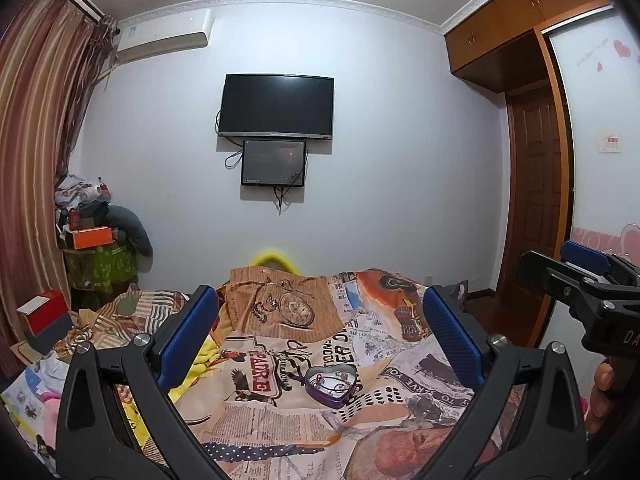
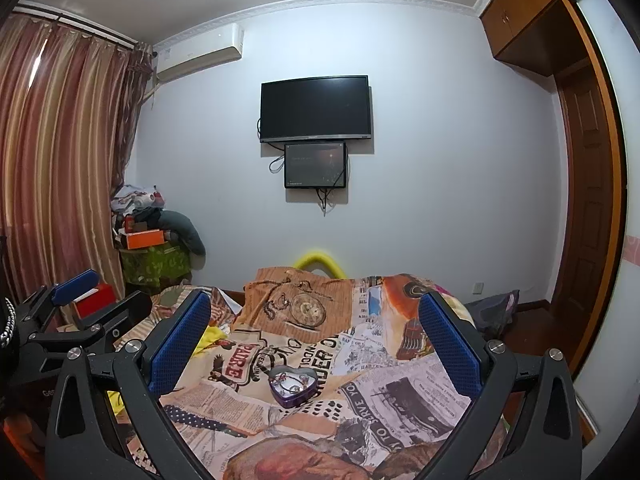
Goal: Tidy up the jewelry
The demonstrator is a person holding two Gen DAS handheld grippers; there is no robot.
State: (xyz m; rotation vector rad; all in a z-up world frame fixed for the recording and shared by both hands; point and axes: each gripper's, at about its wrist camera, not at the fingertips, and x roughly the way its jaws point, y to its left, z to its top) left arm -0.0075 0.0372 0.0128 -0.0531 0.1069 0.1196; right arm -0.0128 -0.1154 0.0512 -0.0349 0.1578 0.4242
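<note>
A bed covered by a newsprint-patterned quilt (image 1: 400, 364) filled the near half of both views, running away toward a far wall that carried a dark television (image 1: 277, 107). Both tools were held above the near end of the bed, level and well apart from the cloth. The left gripper (image 1: 320, 340) stood with its blue pads spread wide and nothing between them; the right gripper (image 2: 316, 344) stood equally wide and empty, just to the right of the left one. Ahead of both, at the middle of the quilt, sat a small purple heart-shaped tin (image 1: 331, 383), lid off, with jewelry (image 2: 293, 382) already lying inside, thin wire or chain pieces and small beads; which pieces they were was too small to tell. No loose piece showed on the busy print, so this scene fitted either pieces still to be gathered or a tin already filled. Any approach to the tin would probably go best slow and from above, since the soft quilt could let it tip and thin chains slip from broad pads.
</note>
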